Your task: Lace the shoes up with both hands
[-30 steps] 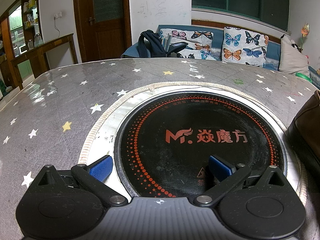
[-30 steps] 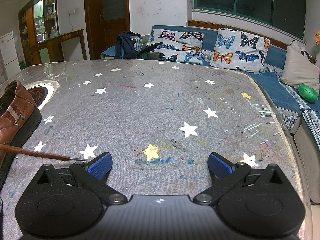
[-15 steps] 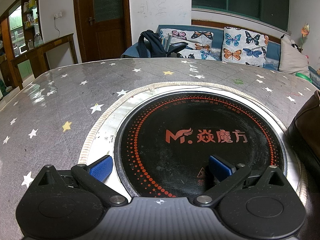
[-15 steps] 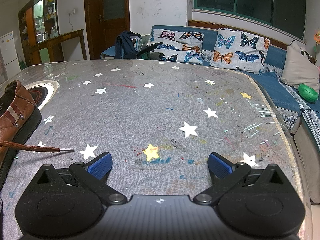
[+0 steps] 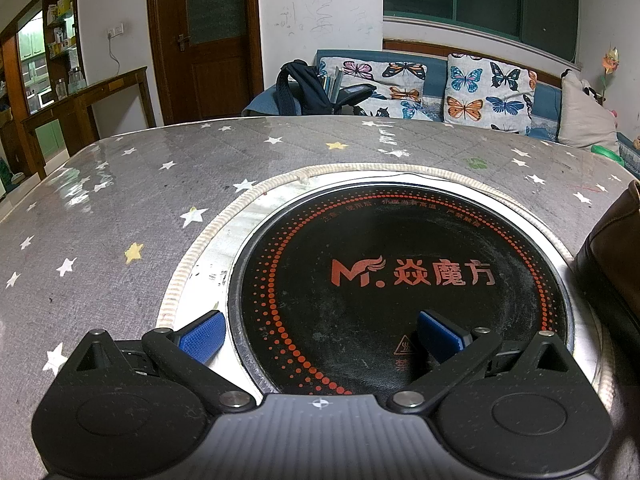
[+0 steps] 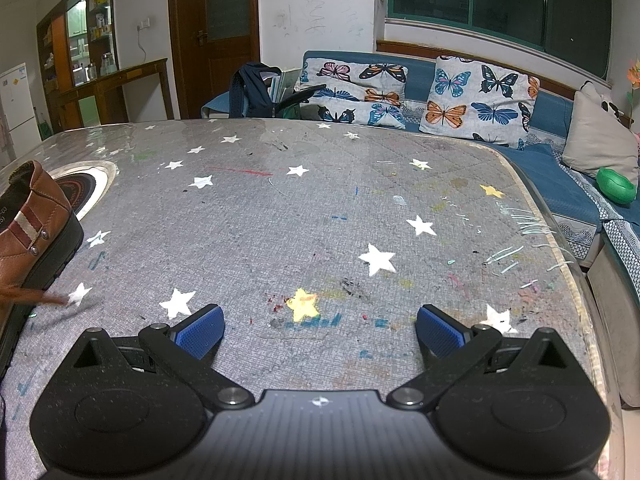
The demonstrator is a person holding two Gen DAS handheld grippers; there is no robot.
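shoe (image 6: 34,236) at left, lace (image 6: 24,296) loose; both jaws spread empty.

Both grippers: black bodies w/ silver screws, blue ribbed fingers (image 5: 202,336).

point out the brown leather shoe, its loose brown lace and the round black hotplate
brown leather shoe (image 6: 38,220), right wrist view, on the heel side.
loose brown lace (image 6: 24,295), right wrist view, on its blurred end.
round black hotplate (image 5: 400,248), left wrist view, on the glass above the logo.
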